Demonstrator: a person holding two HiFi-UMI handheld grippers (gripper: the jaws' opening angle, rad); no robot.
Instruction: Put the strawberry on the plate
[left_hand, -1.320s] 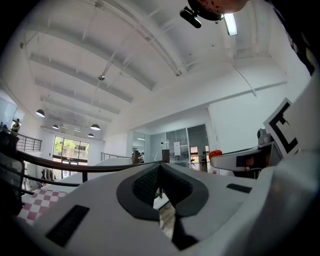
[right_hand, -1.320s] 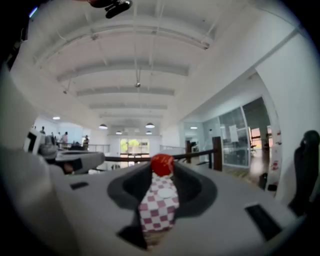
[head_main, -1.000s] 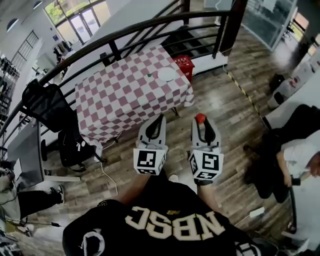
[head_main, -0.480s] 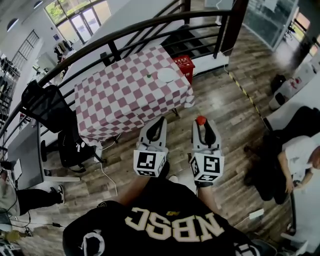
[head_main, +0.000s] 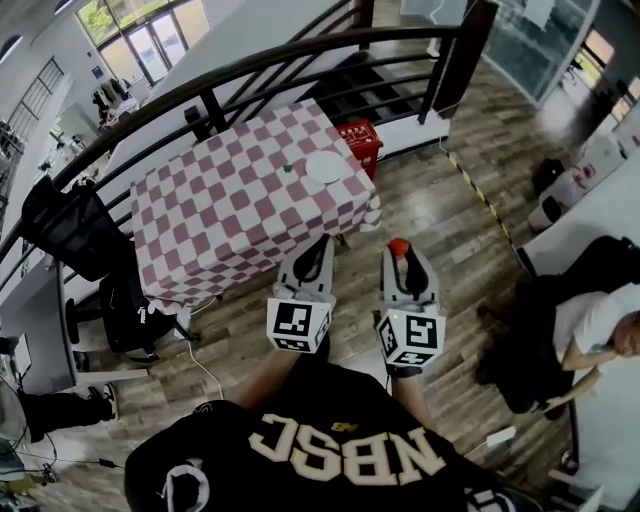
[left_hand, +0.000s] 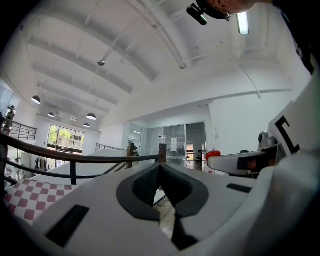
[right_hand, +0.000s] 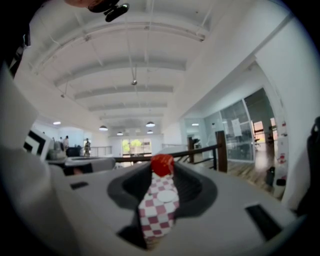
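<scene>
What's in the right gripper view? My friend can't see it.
The right gripper has its jaws pinched on a red strawberry at their tips. Through the gap below it shows a checkered tablecloth with a white plate.

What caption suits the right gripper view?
Right gripper holding a strawberry, with the plate on the checked table seen between its jaws.

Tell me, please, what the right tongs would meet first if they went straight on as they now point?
Probably the checkered table, at or near the white plate; both show between the right tongs, below the held strawberry. Depth is unclear.
</scene>
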